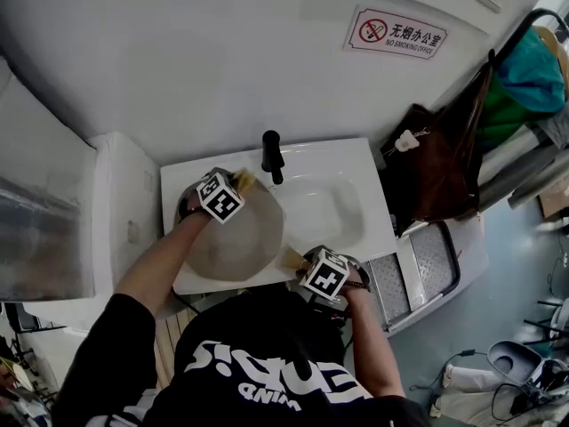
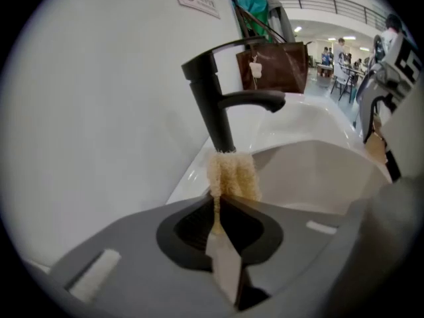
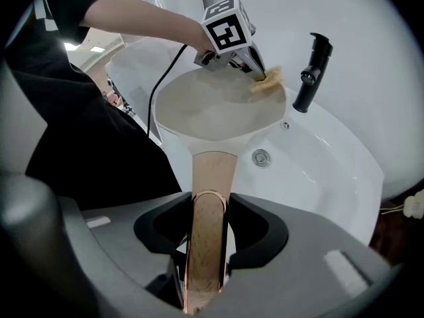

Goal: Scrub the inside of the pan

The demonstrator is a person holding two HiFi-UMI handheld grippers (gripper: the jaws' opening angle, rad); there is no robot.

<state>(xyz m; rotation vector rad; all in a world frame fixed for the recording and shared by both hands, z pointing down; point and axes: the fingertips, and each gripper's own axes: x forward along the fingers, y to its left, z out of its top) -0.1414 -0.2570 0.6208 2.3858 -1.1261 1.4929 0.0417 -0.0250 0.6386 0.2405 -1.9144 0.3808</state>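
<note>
Left gripper (image 1: 236,185) is pinching a yellowish scrub pad (image 2: 232,175), apparently pressing it at the far rim of the pan (image 1: 233,243), left of centre; right gripper (image 3: 209,207) is clamping the pan's handle (image 3: 212,171), steadying it over the sink (image 1: 342,163).

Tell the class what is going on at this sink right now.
A person stands at a white sink. The right hand-held gripper is closed on the pan handle, holding the pale pan over the basin. The left hand-held gripper pinches a yellowish sponge at the pan's far rim, next to the black tap. No water is seen running.
</note>
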